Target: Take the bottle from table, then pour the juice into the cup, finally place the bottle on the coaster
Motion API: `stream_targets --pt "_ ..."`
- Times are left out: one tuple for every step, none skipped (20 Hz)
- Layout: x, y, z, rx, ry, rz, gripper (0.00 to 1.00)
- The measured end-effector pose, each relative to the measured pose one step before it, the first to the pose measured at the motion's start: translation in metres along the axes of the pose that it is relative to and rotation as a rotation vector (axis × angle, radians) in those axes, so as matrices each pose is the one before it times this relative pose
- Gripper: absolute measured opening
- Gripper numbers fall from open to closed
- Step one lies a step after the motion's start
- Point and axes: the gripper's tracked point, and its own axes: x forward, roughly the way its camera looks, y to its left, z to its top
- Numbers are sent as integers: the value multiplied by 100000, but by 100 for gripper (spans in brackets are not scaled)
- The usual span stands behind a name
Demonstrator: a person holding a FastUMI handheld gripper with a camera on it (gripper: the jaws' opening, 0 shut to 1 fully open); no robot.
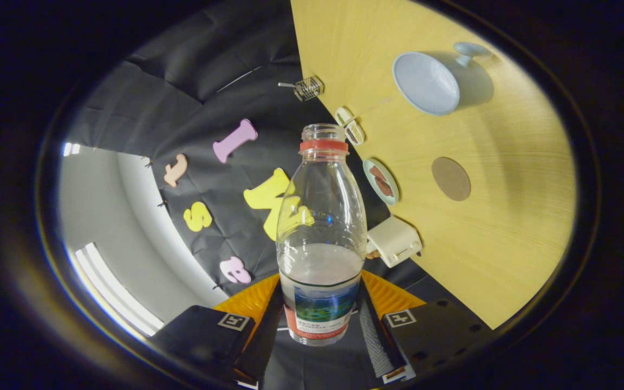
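Note:
My gripper (320, 319) is shut on a clear plastic bottle (321, 227), both fingers pressing on its labelled lower part. The bottle has a red neck ring, no cap, and pale liquid filling roughly its lower third. The whole view is rolled to one side, so the yellow wooden table (507, 260) stands steeply to the right of the bottle. On it, beyond the bottle's mouth, stands a pale blue cup (436, 81) with a handle, its opening facing me. A round brown coaster (451, 178) lies on the table between the cup and the fingers.
Along the table's edge by the booth wall sit a small wire basket (307, 88), a small white object (351, 125), a round dish (381, 181) holding something brown, and a cream box (394, 240). A light ceiling (106, 227) lies to the left.

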Motion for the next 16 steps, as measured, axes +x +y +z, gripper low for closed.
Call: stream_targets --pt "-7 64 59 360 -216 -96 75" --pt "-18 109 53 415 -192 -69 75" --pt "52 127 -23 403 -38 -13 75" --pt "10 23 -66 281 65 73 75" --pt "12 104 -111 210 24 58 75" --pt "-23 60 -75 19 121 254 75" --pt "-28 132 30 84 7 76 75" --pt "-43 68 -45 372 -1 90 75" --pt "-77 184 -99 271 163 252 75" --pt "-40 78 10 148 -175 1 75" --pt "11 75 54 118 -25 153 75" --pt "-37 152 49 -59 -82 136 75" --pt "5 29 53 -131 -129 -39 75" --pt "55 -20 33 -109 -48 -18 75" --pt "4 -31 13 -79 -116 -122 75" --pt "4 -179 6 -525 179 -279 75"
